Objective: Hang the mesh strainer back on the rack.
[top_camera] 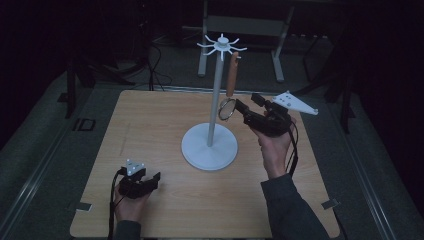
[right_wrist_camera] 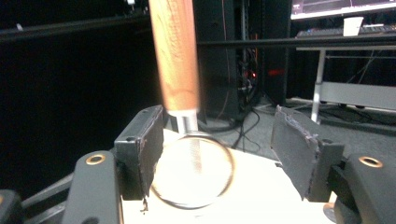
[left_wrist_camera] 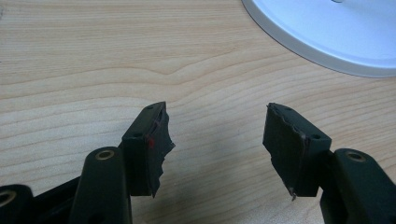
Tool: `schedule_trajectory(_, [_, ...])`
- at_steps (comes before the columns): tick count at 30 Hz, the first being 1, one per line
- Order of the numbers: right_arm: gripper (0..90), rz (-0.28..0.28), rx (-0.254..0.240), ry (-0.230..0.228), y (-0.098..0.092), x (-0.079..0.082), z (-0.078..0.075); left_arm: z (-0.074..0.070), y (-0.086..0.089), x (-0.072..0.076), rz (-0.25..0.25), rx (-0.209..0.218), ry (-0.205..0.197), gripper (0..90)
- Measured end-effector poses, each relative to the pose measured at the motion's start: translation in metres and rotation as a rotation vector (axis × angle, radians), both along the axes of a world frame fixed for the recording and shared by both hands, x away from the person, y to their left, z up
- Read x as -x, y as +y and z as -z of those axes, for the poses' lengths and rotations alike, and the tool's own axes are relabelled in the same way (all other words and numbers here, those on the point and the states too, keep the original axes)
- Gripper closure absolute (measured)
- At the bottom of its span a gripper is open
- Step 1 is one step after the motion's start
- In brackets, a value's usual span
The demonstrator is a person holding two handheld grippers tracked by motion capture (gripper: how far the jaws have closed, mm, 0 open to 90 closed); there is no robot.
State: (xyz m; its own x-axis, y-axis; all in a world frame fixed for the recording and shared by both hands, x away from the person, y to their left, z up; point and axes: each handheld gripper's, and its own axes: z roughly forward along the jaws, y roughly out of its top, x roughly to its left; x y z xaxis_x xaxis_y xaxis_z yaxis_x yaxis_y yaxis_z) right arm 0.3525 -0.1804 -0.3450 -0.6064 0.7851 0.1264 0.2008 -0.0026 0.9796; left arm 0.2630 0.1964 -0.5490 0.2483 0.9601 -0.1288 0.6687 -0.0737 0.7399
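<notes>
Hanging from a hook on the white stand [top_camera: 210, 145] is a small strainer [top_camera: 228, 108] with a wooden handle [top_camera: 232, 75]. Its handle points up and its round wire ring hangs at the bottom, beside the stand's thin pole. The stand sits on its round base near the middle of the wooden table [top_camera: 150, 125].

The right gripper [top_camera: 239, 107] is held up in the air by the person's right hand [top_camera: 272, 145], and it points at the strainer's ring. In the right gripper view the jaws stand wide apart. The ring [right_wrist_camera: 192, 170] hangs between them, close to the jaw on the left side of that view, but the pads [right_wrist_camera: 292, 149] do not press on it. So the strainer hangs on its own from the hook and the gripper holds nothing.

The left gripper [top_camera: 156, 179] rests low on the table near the front edge, in the person's left hand [top_camera: 131, 205]. It is well apart from the stand. In the left gripper view its jaws are wide open too, with bare wood between them, and the stand's white base [left_wrist_camera: 327, 32] shows at the top corner.
</notes>
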Motion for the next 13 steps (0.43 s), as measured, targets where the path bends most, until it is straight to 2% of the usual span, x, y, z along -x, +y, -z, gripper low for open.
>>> schedule_trajectory(7, [34.4, 0.018, 0.101, 0.036, -0.004, -0.001, 0.013, 0.000, 0.000, 0.000, -0.001, 0.000, -0.001, 40.7])
schedule_trajectory(11, [33.8, 0.022, 0.210, 0.079, -0.006, -0.002, 0.025, 0.000, 0.000, 0.000, -0.002, 0.000, -0.002, 40.6])
schedule_trajectory(13, [32.9, 0.012, 0.295, 0.141, -0.008, -0.005, 0.039, 0.000, 0.000, 0.000, -0.003, 0.001, -0.004, 40.6])
